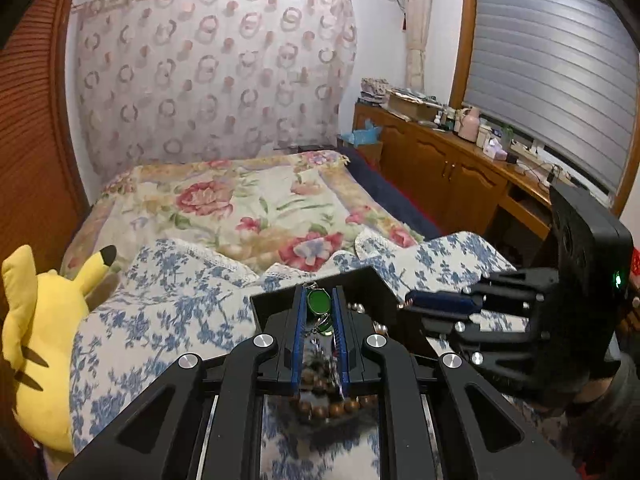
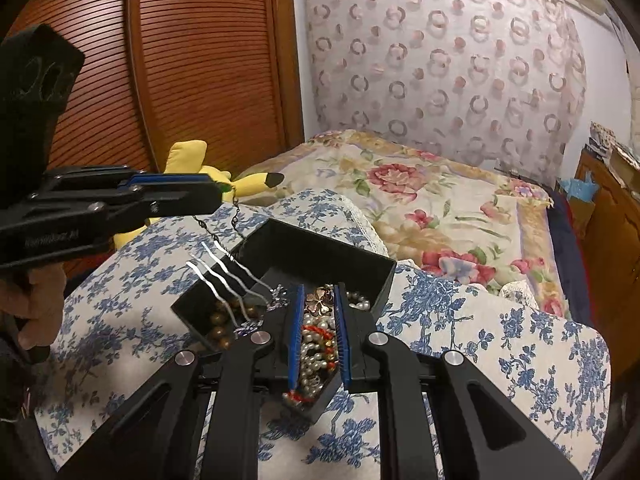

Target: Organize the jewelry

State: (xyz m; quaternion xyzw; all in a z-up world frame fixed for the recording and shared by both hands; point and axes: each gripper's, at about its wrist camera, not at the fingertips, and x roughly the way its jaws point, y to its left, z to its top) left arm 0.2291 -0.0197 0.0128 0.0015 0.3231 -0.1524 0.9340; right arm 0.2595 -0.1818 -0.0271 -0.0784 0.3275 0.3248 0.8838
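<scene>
A black jewelry box (image 2: 320, 256) sits on a blue-flowered cloth; it holds brown beads (image 2: 218, 322), pearls (image 2: 316, 344) and a silver hair comb (image 2: 228, 276). My left gripper (image 1: 319, 300) is shut on a green pendant (image 1: 318, 303) above the box; its chain (image 2: 212, 234) hangs from the left gripper (image 2: 220, 192) down to the box rim. My right gripper (image 2: 319, 300) hovers over the box, jaws a little apart, nothing held; it also shows in the left wrist view (image 1: 404, 304).
A yellow plush toy (image 1: 44, 340) lies left of the cloth. A floral bedspread (image 1: 260, 204) lies behind. A wooden cabinet (image 1: 448, 160) with clutter stands at the right, a louvred wardrobe (image 2: 180, 60) at the left.
</scene>
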